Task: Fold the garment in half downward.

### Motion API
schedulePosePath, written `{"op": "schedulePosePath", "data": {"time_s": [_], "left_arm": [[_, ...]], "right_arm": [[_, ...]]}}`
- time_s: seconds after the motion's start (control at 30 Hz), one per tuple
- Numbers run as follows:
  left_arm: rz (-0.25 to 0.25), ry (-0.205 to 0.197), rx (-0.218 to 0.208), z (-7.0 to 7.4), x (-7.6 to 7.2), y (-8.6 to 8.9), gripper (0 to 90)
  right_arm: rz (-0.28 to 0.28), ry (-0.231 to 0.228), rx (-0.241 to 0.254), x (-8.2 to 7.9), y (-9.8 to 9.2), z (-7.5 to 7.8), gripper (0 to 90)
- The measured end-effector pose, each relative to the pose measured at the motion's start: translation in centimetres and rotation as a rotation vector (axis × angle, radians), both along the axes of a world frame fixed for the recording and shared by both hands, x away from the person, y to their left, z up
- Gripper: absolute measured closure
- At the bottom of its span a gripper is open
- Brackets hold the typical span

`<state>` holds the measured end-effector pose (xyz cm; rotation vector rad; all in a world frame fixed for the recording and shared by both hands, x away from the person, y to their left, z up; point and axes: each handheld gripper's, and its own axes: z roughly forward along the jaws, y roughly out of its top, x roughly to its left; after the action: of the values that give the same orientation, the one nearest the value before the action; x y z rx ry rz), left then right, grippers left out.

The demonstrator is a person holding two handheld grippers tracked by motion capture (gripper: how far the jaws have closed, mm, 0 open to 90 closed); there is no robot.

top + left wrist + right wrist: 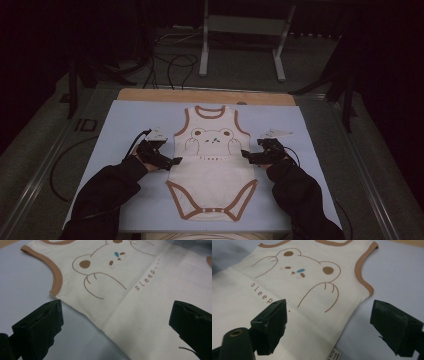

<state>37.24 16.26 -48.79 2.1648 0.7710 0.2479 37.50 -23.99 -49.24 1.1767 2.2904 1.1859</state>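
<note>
Bodysuit lies flat on the mat, left gripper and right gripper gaping at its side edges, grasping nothing.

Both forearms, in dark sleeves, come in from the bottom of the high view and angle inward toward the bodysuit, which serves as the landmark. The left gripper sits at the bodysuit's left side edge, at waist level, its tips pointing toward the cloth. The right gripper sits at the opposite side edge, at about the same level, pointing inward. In each gripper view the two black jaws stand wide apart, straddling the garment's side edge just below the armhole, holding nothing.
</note>
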Motion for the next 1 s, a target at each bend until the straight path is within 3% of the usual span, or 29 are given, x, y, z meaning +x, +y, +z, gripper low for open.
{"op": "schedulePosePath", "data": {"time_s": [0.13,0.47,0.53,0.6,0.73,0.8,1.0], "left_arm": [[-0.006,0.034,0.007,-0.6,0.3,-0.2,0.1],[-0.012,0.054,0.042,-2.0,0.8,-0.5,7.1],[-0.021,0.066,0.031,-2.2,0.9,-0.6,9.4],[-0.028,0.068,0.021,-2.4,0.9,-0.5,16.0],[0.013,0.060,0.062,-2.5,1.1,-0.7,20.1],[0.020,0.056,0.056,-2.6,1.2,-0.7,25.8],[0.065,0.065,0.093,-2.7,1.6,-0.7,42.4]], "right_arm": [[-0.001,0.024,-0.010,0.1,0.0,-0.5,17.2],[0.016,0.091,-0.056,0.3,0.3,-1.9,22.7],[0.009,0.094,-0.068,0.3,0.3,-2.1,24.0],[0.014,0.095,-0.074,0.4,0.3,-2.2,25.6],[0.009,0.102,-0.088,0.5,0.4,-2.3,29.3],[0.003,0.098,-0.107,0.5,0.6,-2.4,30.3],[0.003,0.095,-0.141,0.5,0.8,-2.4,41.9]]}}
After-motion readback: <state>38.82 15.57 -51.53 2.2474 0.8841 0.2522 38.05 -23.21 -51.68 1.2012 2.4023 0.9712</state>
